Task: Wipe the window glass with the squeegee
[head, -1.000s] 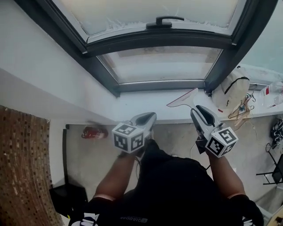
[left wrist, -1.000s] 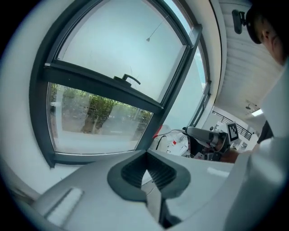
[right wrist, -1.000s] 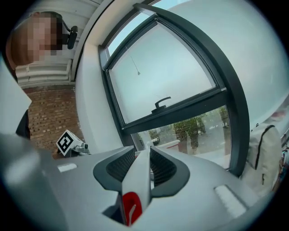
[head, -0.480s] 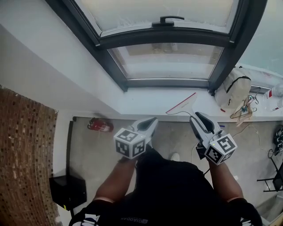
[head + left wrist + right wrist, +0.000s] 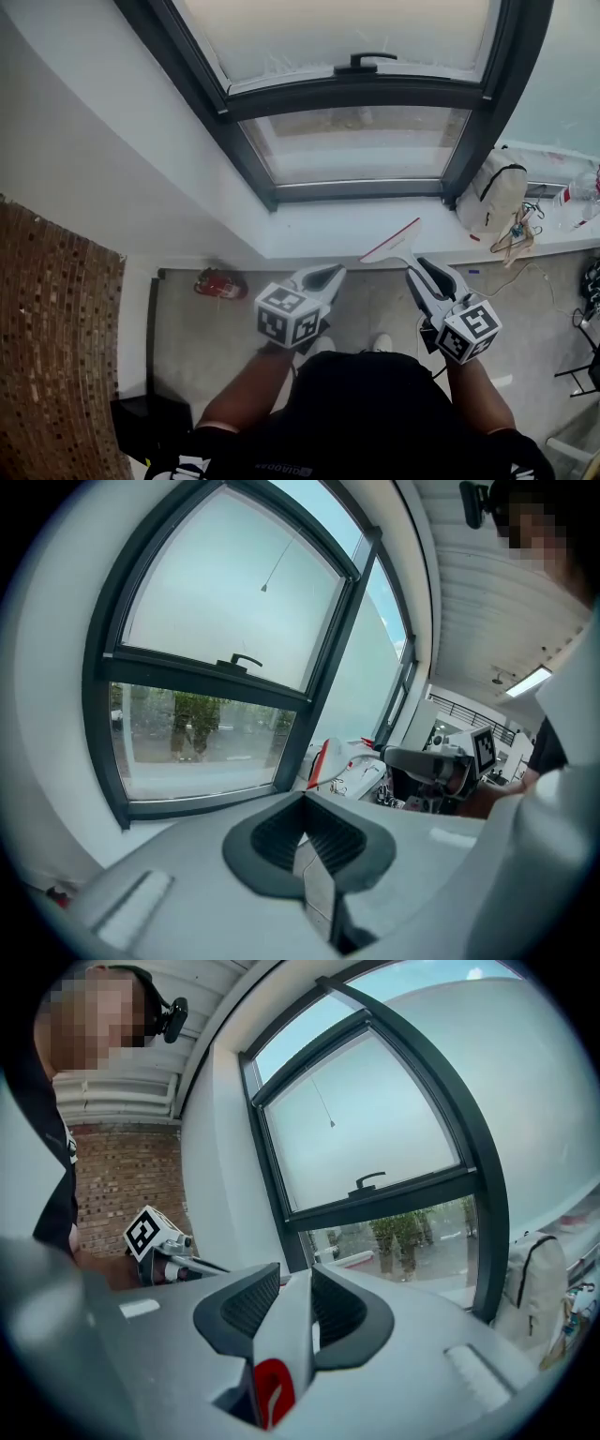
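— State of the right gripper (image 5: 419, 267)?
— Clamped on the squeegee (image 5: 394, 246): smooth white handle, red patch, squeezed between ribbed dark pads (image 5: 246, 1302). Thin red-edged blade at 11 o'clock of the jaws, seen against the white sill (image 5: 319, 223).
— The left gripper (image 5: 330, 274)?
— Closed on nothing, ribbed pads meeting.
— Window glass (image 5: 361, 141)?
— At 12 o'clock, dark-framed, milky above, clear below. Blade rubber too thin to make out.

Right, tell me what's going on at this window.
A person stands at the window with a gripper in each hand. The right gripper is shut on a squeegee, its blade up by the sill and not on the window glass. The left gripper is shut with nothing in it, held beside the right.
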A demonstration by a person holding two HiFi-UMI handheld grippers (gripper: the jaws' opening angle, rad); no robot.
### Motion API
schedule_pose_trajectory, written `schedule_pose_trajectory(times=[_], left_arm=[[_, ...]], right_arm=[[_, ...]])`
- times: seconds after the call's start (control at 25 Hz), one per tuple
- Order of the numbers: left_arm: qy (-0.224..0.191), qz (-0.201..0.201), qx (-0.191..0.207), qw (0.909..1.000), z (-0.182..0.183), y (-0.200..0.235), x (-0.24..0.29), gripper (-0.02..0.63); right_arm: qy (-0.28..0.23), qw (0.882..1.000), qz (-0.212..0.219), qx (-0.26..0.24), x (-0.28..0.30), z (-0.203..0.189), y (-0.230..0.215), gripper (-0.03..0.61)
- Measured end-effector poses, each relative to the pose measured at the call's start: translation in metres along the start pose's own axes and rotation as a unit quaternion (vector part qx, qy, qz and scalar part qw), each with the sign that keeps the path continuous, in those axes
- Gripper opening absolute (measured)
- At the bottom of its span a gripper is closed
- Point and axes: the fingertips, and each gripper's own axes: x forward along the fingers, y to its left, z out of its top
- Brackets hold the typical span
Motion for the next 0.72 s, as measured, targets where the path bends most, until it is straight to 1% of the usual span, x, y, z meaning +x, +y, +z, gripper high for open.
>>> schedule_pose_trajectory(times=[0.2,0.32,0.56,0.72], left_arm=[[-0.017,0.008,-0.002,0.9998,-0.005,0.016,-0.035,0.000],[-0.024,0.014,-0.009,0.9996,-0.011,0.025,-0.050,0.000],[-0.027,0.013,-0.013,0.9995,-0.026,0.026,-0.068,0.000],[-0.035,0.015,-0.014,0.9992,-0.025,0.027,-0.072,0.000]], right_arm=[[0.016,1.000,0.003,-0.001,0.018,-0.015,0.036,0.127],[0.012,1.000,0.008,-0.010,0.024,-0.012,0.056,0.127],[0.014,1.000,0.007,-0.022,0.021,-0.023,0.072,0.127],[0.014,1.000,0.001,-0.022,0.018,-0.023,0.073,0.127]])
